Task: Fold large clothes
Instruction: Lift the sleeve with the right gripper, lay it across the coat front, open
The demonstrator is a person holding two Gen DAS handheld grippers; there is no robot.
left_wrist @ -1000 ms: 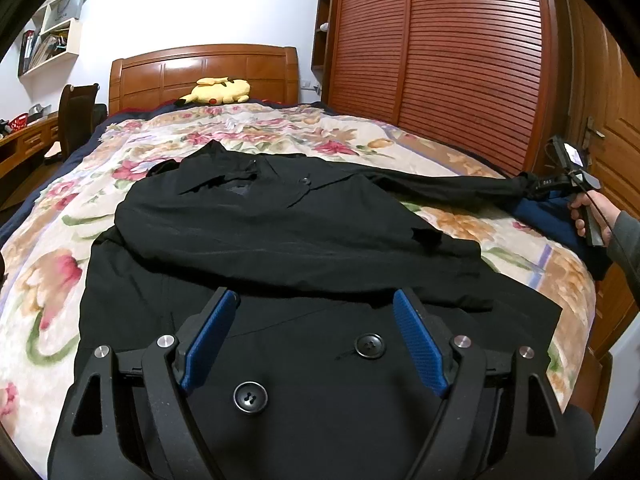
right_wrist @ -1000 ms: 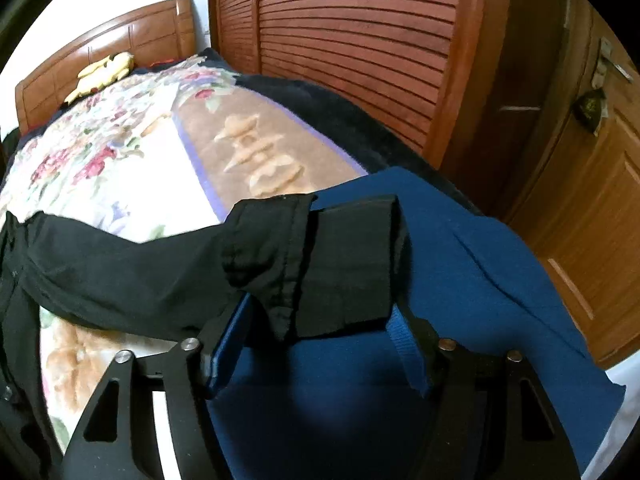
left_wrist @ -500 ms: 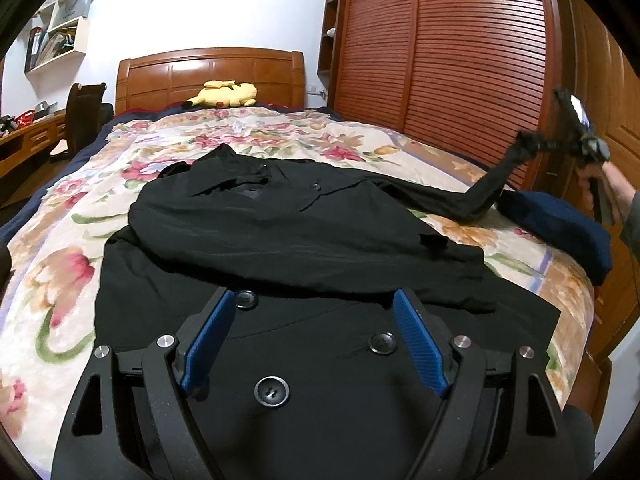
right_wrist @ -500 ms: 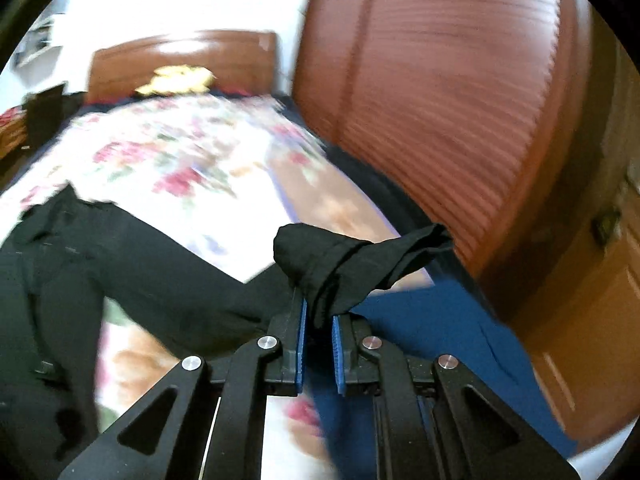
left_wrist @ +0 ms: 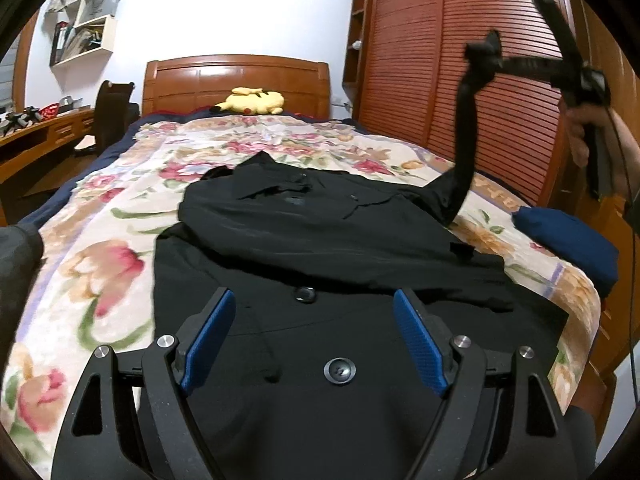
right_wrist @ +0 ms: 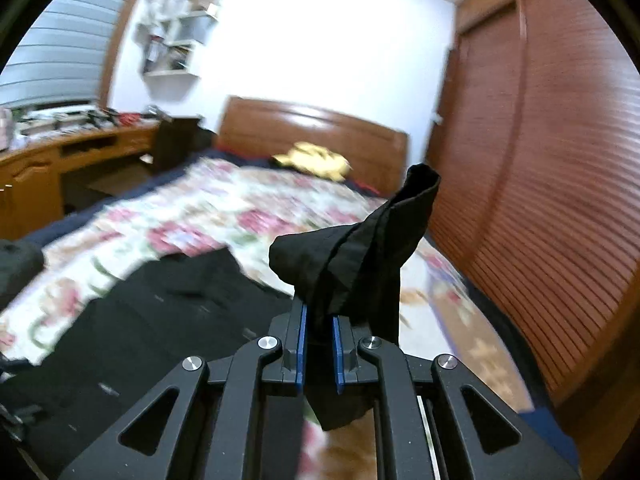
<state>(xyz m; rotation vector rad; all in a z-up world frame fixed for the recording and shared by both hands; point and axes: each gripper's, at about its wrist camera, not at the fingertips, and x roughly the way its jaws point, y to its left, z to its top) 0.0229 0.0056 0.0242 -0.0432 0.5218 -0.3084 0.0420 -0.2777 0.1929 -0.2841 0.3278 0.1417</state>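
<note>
Black coat spread flat on floral bed, buttons up. Step: folding sleeve inward. Right gripper clamped on cuff, raised above coat's right side (blurred). Left gripper gaping, empty, over coat hem. Next: lay sleeve across coat chest.

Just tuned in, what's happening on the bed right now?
A person is folding a black coat spread on the floral bedspread. The right hand-held gripper is shut on the cuff of one sleeve and holds it up above the bed. The left hand-held gripper hangs open over the coat's buttoned front, holding nothing.
</note>
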